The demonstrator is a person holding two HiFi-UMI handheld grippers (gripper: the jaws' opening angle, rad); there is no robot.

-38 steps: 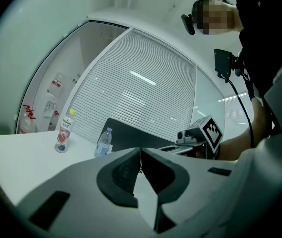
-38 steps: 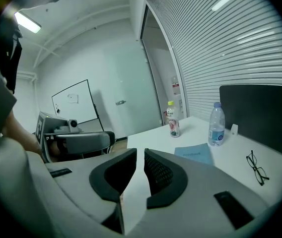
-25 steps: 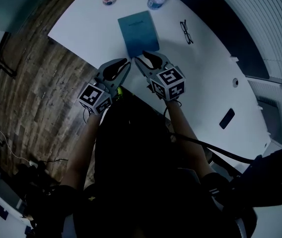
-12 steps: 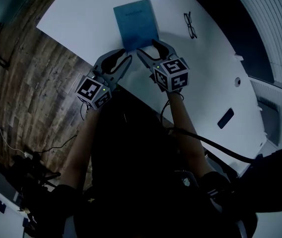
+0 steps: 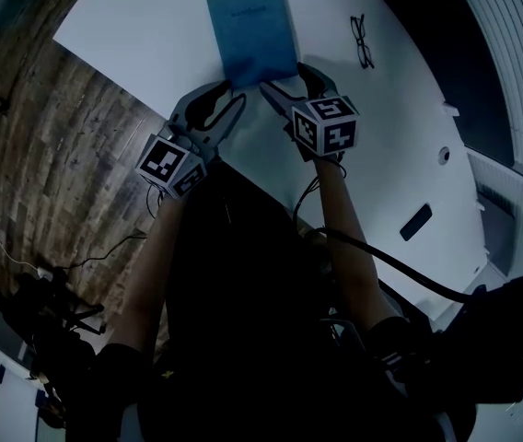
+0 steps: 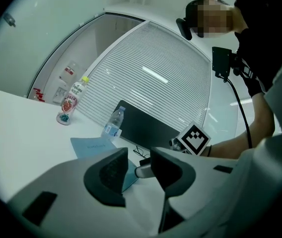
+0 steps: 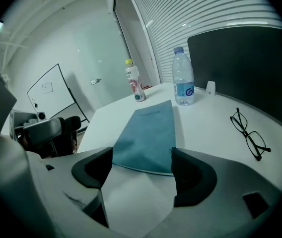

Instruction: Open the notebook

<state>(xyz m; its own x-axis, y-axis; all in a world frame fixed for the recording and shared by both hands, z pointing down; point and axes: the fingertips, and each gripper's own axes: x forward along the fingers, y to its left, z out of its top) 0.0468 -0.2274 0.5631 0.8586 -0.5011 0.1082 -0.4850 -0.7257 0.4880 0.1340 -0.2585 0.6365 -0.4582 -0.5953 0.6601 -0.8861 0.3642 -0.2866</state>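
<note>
**deskfan:** ok, what's the notebook doing?

**rigwatcher:** The notebook [image 5: 252,33] is closed and lying flat. It has a plain teal-blue cover with a small line of print near the far end, too tiny to read. In the head view it's at 12 o'clock, just ahead of both grippers.

**deskfan:** anything different from a second ago?

**rigwatcher:** Yep, both sets of jaws have just been opening. The left gripper [image 5: 232,95] is spread and empty, at about 7 o'clock off the notebook's near edge. The right gripper [image 7: 142,160] is wide too, with that near edge lying between its tips, but the pads aren't pressing on it, so no grab. Both sit closer to the cover than before. The bottles have almost slid off the top of the head view.

**deskfan:** and the room?

**rigwatcher:** It's a white table [image 5: 151,26] with glasses [image 5: 363,41] at 3 o'clock from the notebook. A water bottle [image 7: 183,78] and a pink-label bottle [image 7: 135,81] stand beyond its far end. There's a wood-plank floor [image 5: 50,145] at 9 o'clock, slatted blinds [image 6: 151,78], a dark panel [image 7: 240,68] and a whiteboard [image 7: 49,95].
</note>
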